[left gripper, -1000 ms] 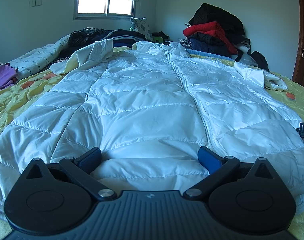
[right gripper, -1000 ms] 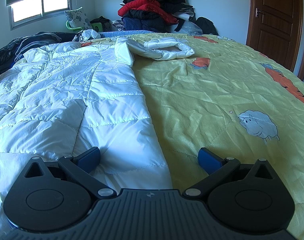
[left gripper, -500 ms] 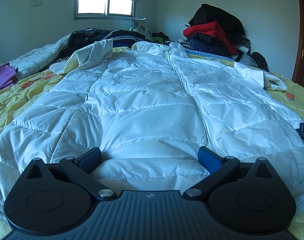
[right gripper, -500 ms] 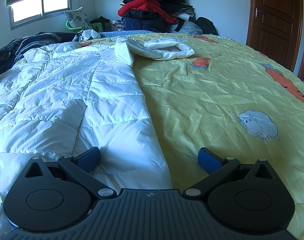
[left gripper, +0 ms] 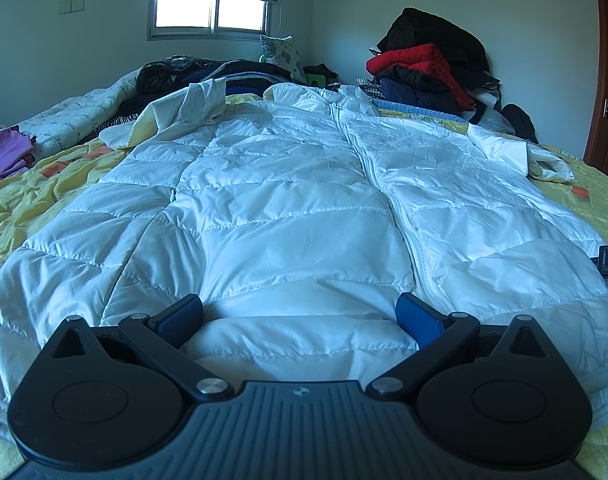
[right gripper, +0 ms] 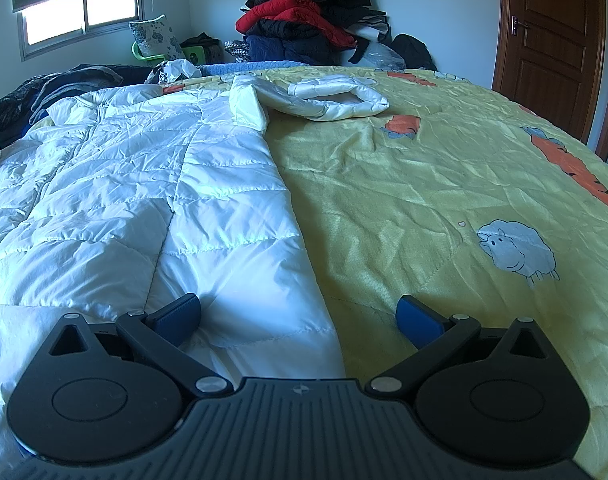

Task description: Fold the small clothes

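The white quilted jacket [left gripper: 288,208] lies zipped and flat on the yellow bedspread [right gripper: 443,200], its long axis running straight away from both claws, hem nearest and collar far. The left gripper [left gripper: 300,316] is spread wide over mid-hem, gripping nothing. The right gripper [right gripper: 298,316], likewise released, straddles the jacket's right side edge, probably touching the hem corner.

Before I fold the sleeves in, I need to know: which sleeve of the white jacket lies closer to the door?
The right sleeve, curled on the yellow blanket toward the door. The left sleeve lies on the window side.
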